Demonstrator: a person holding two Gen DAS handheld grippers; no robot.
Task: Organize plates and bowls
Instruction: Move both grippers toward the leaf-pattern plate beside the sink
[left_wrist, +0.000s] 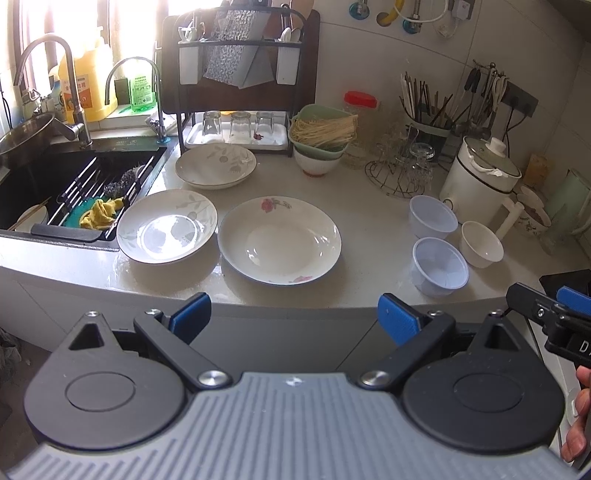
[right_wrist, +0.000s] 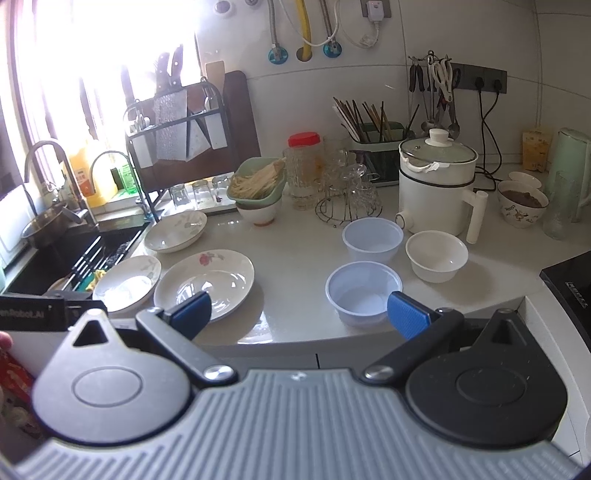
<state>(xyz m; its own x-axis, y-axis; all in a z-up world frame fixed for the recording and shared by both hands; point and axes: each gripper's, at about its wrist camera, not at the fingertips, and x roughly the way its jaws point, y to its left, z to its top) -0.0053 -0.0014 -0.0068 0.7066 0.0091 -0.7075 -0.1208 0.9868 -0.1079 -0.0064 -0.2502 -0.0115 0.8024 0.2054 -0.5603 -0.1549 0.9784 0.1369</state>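
Three plates lie on the counter: a rose-patterned plate (left_wrist: 279, 240) (right_wrist: 204, 282) in the middle, a leaf-patterned plate (left_wrist: 167, 226) (right_wrist: 126, 283) by the sink, and another leaf-patterned plate (left_wrist: 215, 165) (right_wrist: 176, 231) behind. Two clear plastic bowls (left_wrist: 439, 267) (left_wrist: 433, 216) (right_wrist: 363, 291) (right_wrist: 372, 239) and a white bowl (left_wrist: 481, 243) (right_wrist: 436, 255) stand to the right. My left gripper (left_wrist: 293, 319) is open and empty before the counter edge. My right gripper (right_wrist: 299, 314) is open and empty, near the closest plastic bowl.
A sink (left_wrist: 74, 184) with a rack and yellow cloth is at left. A dish rack (left_wrist: 236, 85) with glasses, a green basket of noodles (left_wrist: 321, 131), a glass holder (left_wrist: 400, 170), a white cooker (left_wrist: 480, 177) and a chopstick holder (left_wrist: 428, 110) line the back.
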